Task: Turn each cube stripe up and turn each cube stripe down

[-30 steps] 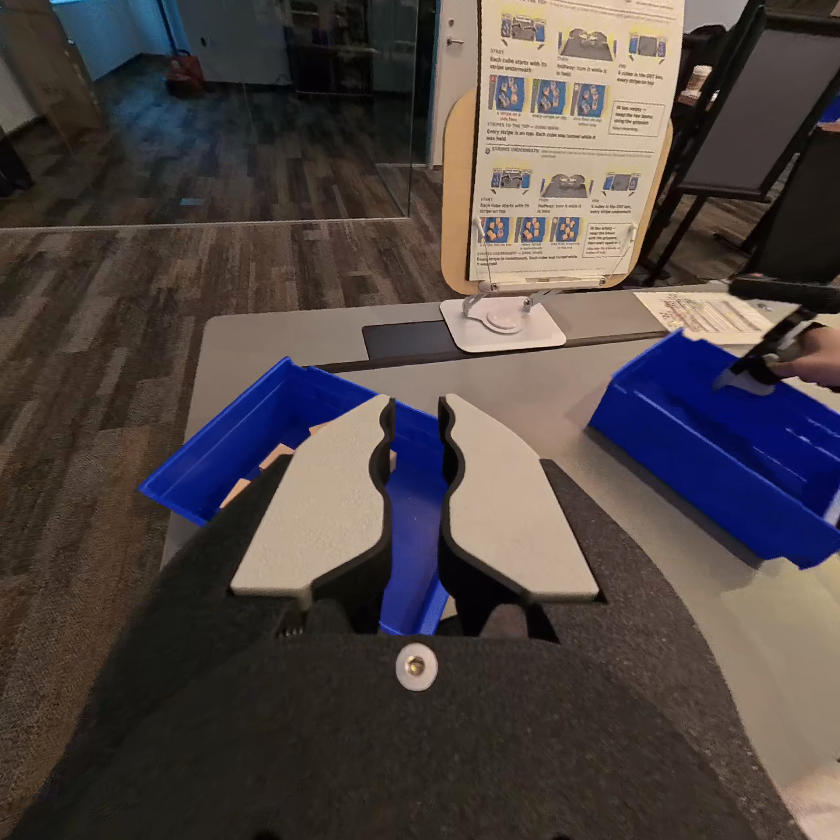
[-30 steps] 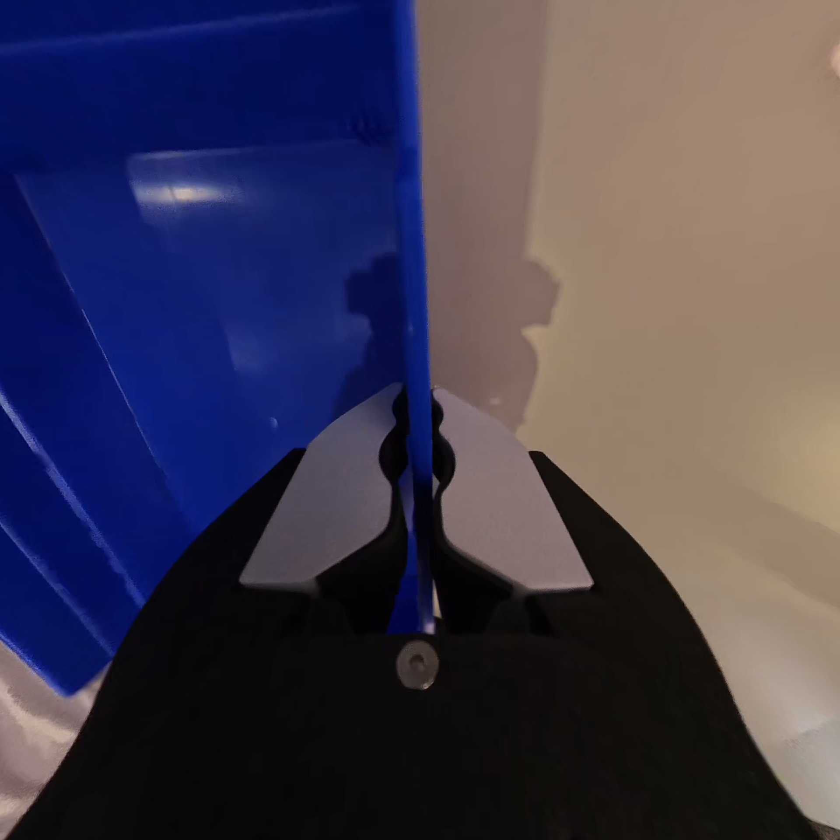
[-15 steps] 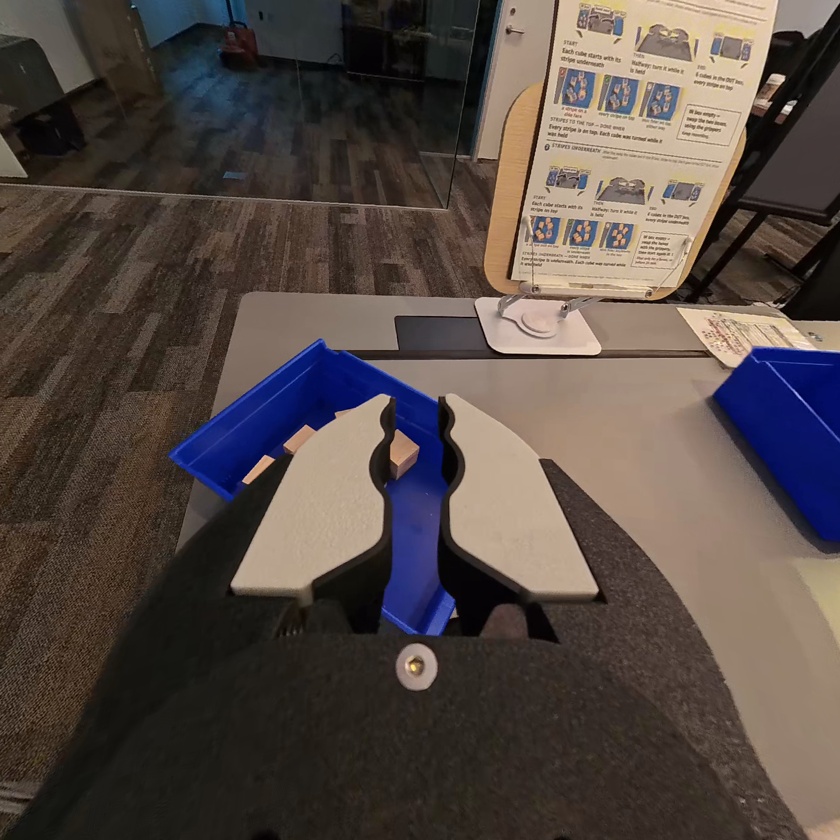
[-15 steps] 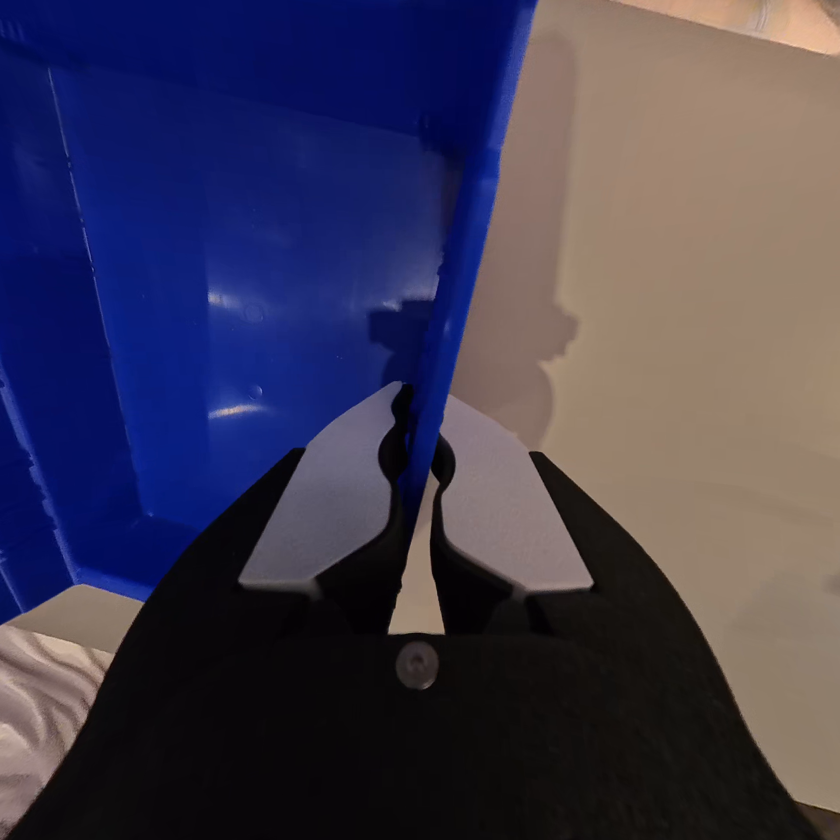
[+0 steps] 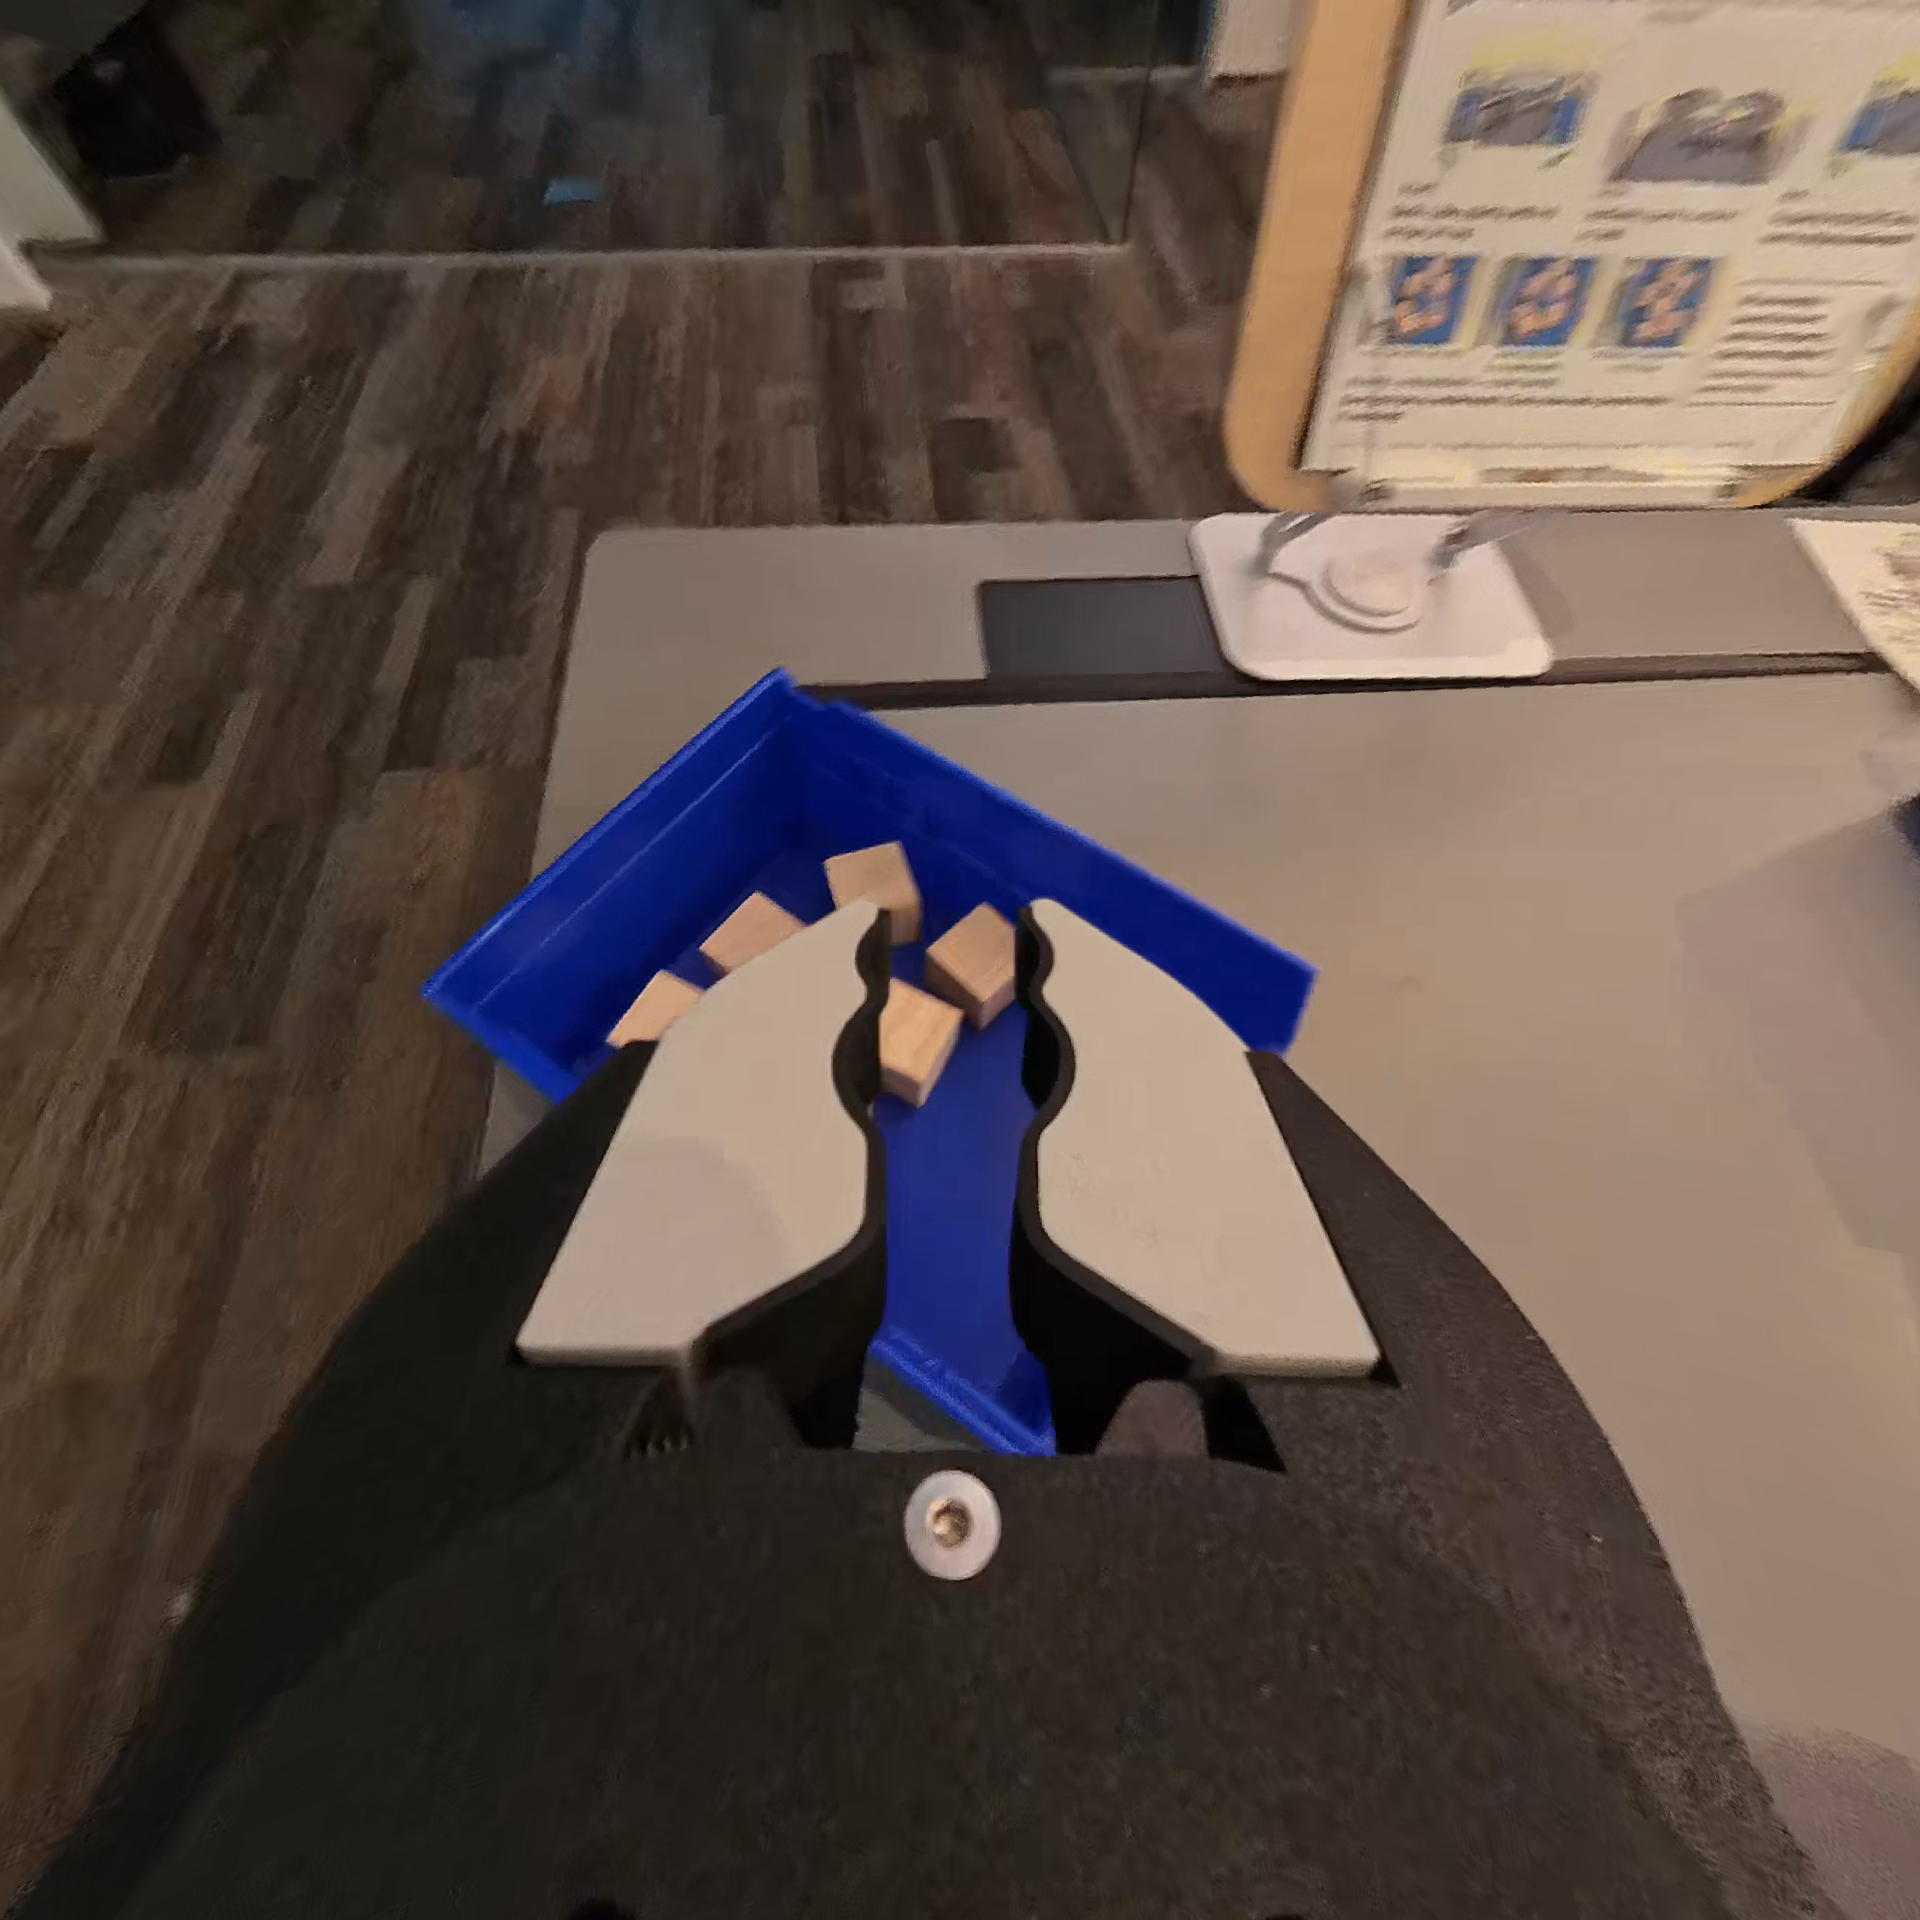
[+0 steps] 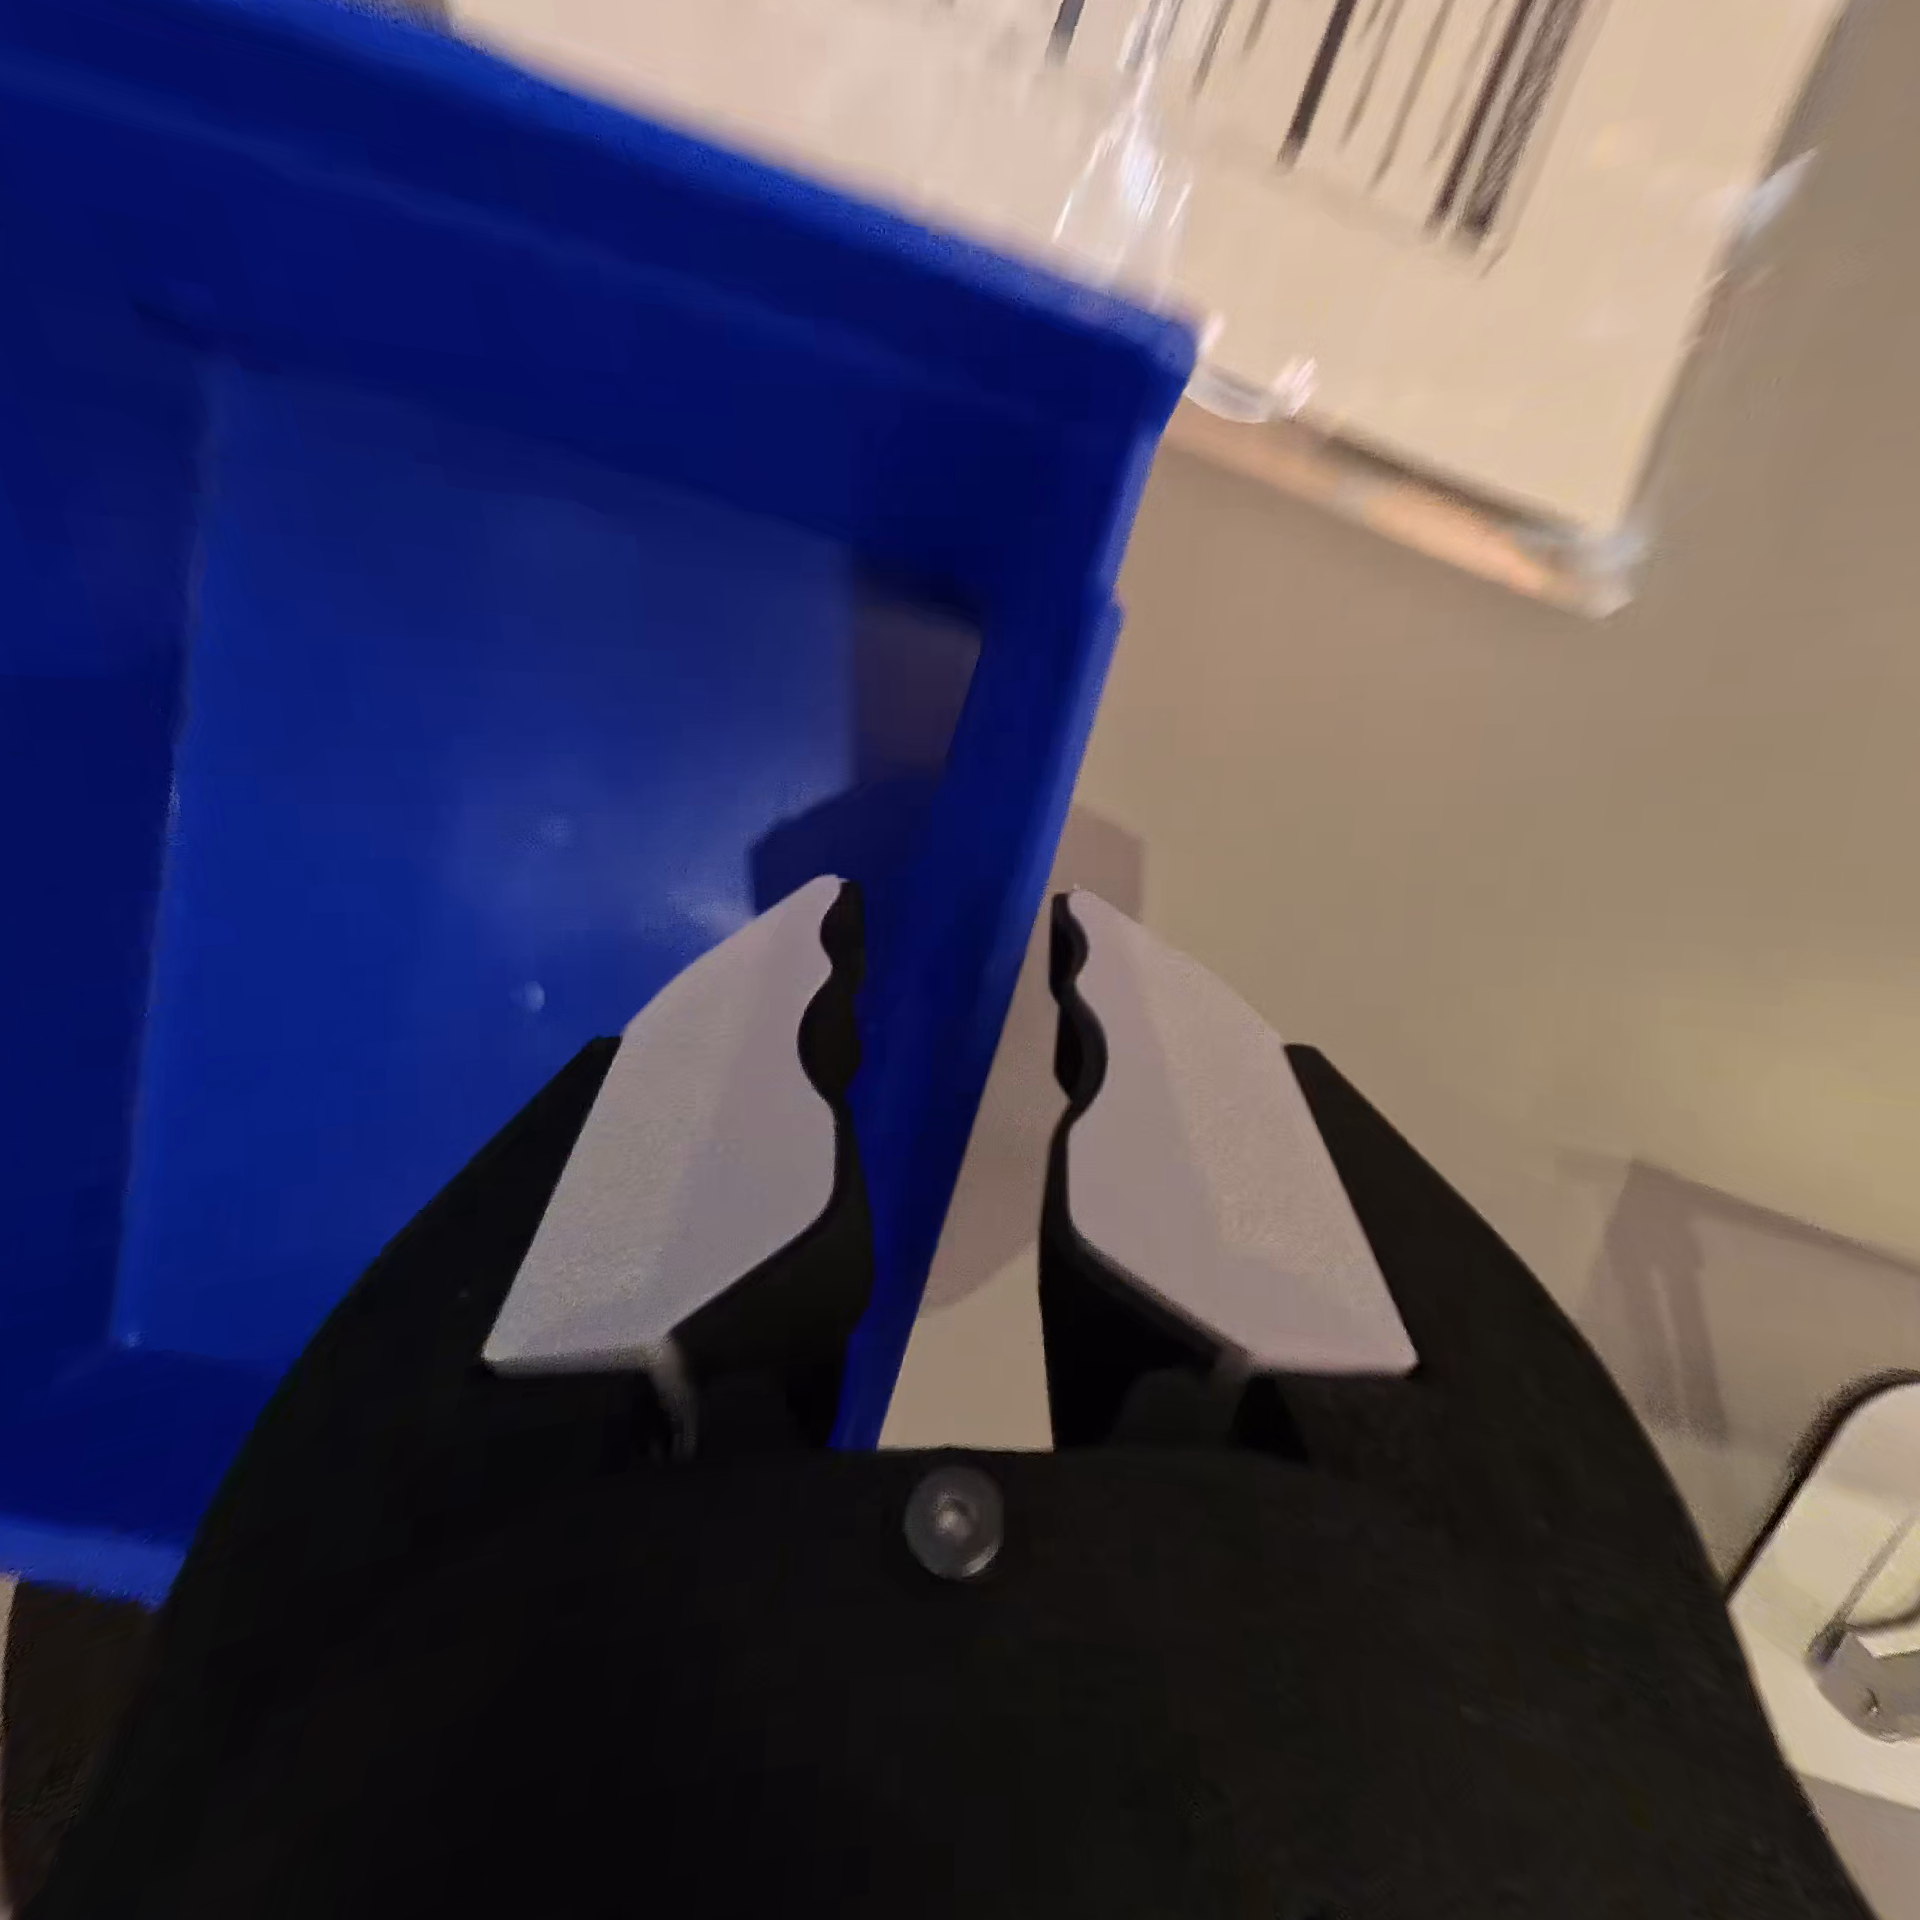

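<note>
A blue bin sits at the table's left edge and holds several plain wooden cubes; no stripe shows on their visible faces. My left gripper is open and empty, hovering over this bin with the cubes just beyond its tips. In the right wrist view a second blue bin is empty. My right gripper is open, and this bin's right wall stands between its fingers, close to the left one and apart from the right one.
An instruction sheet on a wooden board stands on a white base at the table's back. A paper sheet lies at the far right. A clear stand rises behind the empty bin. The floor drops off left of the table.
My right gripper has opened and let go of the empty bin's wall. My left gripper has tilted down over the cube bin, so more cubes show.
</note>
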### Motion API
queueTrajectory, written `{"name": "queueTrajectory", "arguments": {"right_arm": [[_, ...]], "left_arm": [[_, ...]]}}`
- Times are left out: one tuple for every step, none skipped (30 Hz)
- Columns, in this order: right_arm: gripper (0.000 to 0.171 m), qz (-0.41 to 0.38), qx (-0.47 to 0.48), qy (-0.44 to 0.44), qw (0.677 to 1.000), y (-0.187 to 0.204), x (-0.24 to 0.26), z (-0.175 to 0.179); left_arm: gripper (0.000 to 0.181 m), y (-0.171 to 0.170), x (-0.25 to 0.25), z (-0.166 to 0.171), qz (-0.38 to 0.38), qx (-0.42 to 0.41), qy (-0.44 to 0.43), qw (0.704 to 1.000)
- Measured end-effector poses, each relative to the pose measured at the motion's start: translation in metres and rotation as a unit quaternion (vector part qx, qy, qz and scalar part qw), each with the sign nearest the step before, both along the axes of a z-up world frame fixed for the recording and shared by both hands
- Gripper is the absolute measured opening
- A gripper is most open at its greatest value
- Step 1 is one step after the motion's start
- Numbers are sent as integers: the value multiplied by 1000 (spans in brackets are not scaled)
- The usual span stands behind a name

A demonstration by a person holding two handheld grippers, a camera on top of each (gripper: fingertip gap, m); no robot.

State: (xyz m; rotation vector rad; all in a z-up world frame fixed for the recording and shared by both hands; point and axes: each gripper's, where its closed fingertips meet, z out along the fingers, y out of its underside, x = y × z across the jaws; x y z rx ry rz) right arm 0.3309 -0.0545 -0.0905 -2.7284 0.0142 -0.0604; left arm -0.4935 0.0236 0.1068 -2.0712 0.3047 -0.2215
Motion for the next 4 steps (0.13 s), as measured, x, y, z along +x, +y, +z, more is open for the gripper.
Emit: {"name": "queueTrajectory", "arguments": {"right_arm": [[39, -6, 38, -12, 999, 5, 0, 14], [42, -11, 78, -18, 997, 10, -2, 29], [43, -13, 114, -17, 993, 14, -7, 45], [43, -10, 145, -9, 989, 16, -15, 59]], "left_arm": [[24, 6, -12, -8, 19, -16, -9, 1000], [24, 13, -21, -15, 32, -29, -27, 999], [25, 20, -29, -22, 40, -40, -48, 997], [27, 27, -38, -32, 49, -58, -68, 995]]}}
